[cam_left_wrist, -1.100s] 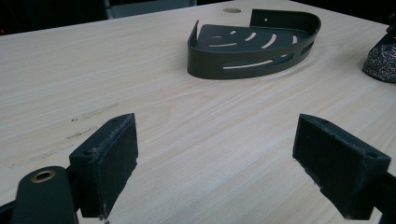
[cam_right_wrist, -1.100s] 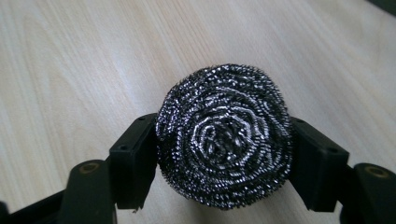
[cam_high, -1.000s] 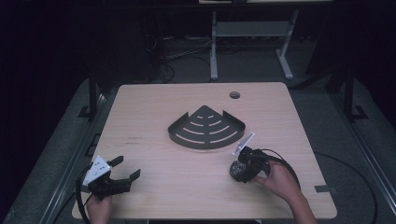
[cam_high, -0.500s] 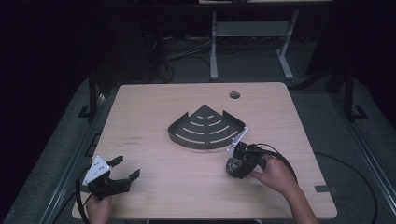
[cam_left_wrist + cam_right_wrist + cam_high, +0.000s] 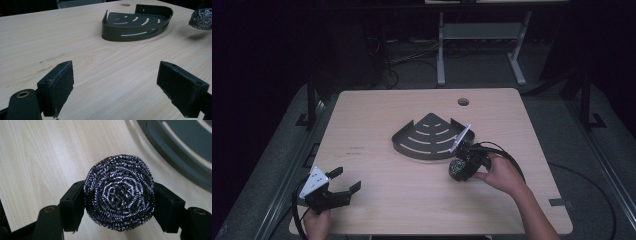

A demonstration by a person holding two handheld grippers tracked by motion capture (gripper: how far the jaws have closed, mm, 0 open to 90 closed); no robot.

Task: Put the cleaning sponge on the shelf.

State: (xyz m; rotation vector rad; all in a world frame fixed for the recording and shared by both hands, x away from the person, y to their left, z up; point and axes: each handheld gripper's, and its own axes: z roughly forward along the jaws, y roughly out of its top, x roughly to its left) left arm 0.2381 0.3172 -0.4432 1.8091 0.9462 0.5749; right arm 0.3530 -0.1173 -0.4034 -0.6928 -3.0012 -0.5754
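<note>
left tongs (image 5: 343, 187) spread wide, nothing in them, parked at desk (image 5: 377, 115) front-left corner | corner rack (image 5: 429, 137) mid-desk, no load in it | right tongs (image 5: 458, 169) clamped on steel scourer (image 5: 119, 192), lifted just beside rack's right edge | grab done, drop into rack likely left | hand hides tongs body; gap under scourer hard to judge

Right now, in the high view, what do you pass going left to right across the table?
Left gripper → dark corner shelf tray → steel wool scrubber clamped in the right gripper → the person's right hand.
</note>
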